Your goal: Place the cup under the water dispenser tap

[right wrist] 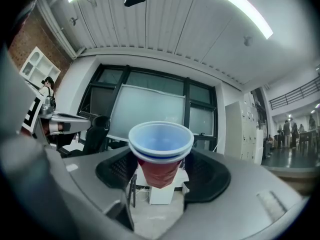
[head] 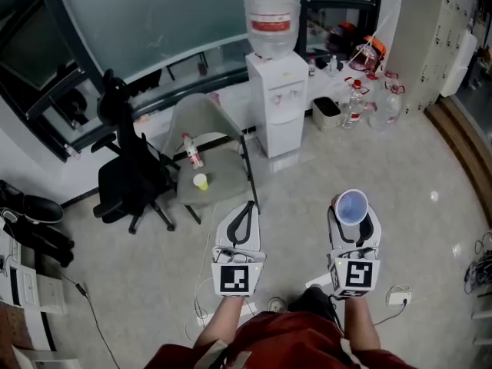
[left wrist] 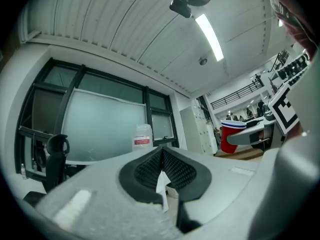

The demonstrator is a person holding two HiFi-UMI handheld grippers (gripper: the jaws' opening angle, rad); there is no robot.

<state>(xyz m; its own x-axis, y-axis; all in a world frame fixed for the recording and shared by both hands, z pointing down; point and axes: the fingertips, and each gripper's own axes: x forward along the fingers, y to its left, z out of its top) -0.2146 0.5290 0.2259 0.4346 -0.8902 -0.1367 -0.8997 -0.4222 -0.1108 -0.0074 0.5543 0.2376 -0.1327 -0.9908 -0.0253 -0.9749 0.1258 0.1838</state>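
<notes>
Here, red cup (right wrist: 160, 155) upright in grasp of right tool (right wrist: 161, 170); left tool (left wrist: 161, 155) clenched, empty.

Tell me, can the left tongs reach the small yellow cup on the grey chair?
Probably, with a step forward: bare floor between, the small yellow cup uncovered, though the left tongs are shut.

The person wore a dark red top (head: 284, 340). Just ahead of that top, the left gripper (head: 248, 207) and right gripper (head: 352, 220) had pale grey shells, black ribbed pads (left wrist: 182, 173), and cubes (head: 235, 277) bearing black-and-white square markers.
</notes>
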